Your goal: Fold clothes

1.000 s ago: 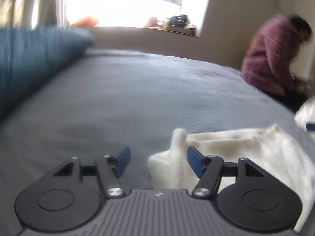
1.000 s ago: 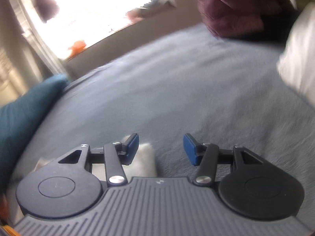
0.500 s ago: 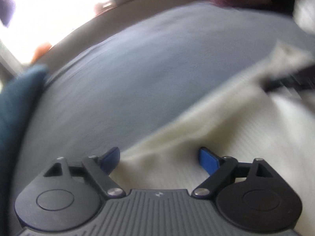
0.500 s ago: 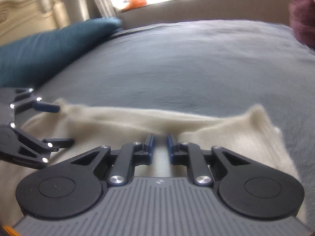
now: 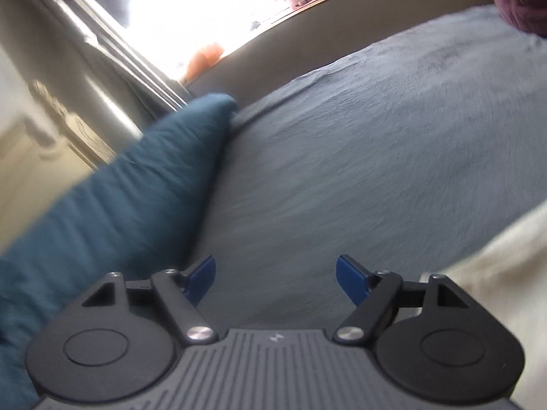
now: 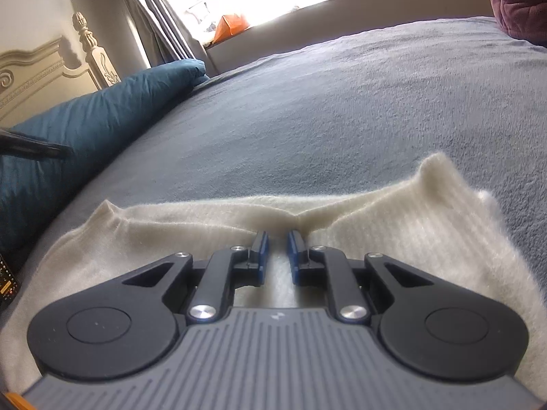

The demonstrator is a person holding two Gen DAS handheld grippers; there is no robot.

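A cream knitted garment [image 6: 393, 225] lies flat on the grey bed cover [image 6: 342, 109]. My right gripper [image 6: 277, 244] sits low over its middle, with the jaws nearly closed on a pinched ridge of the cream fabric. In the left wrist view the garment [image 5: 495, 273] shows only at the right edge. My left gripper [image 5: 275, 278] is open and empty above the bare bed cover [image 5: 359, 157], to the left of the garment. A dark tip of the left gripper [image 6: 34, 148] shows at the far left of the right wrist view.
A teal pillow [image 6: 89, 119] lies along the left side of the bed, close to my left gripper [image 5: 112, 198]. A carved headboard [image 6: 44, 71] stands behind it. A person in a maroon top [image 6: 519, 0] is at the far right. A bright window is beyond the bed.
My left gripper has swung left off the cream garment and is over bare bed cover beside the pillow. My right gripper stays closed on the garment's middle.
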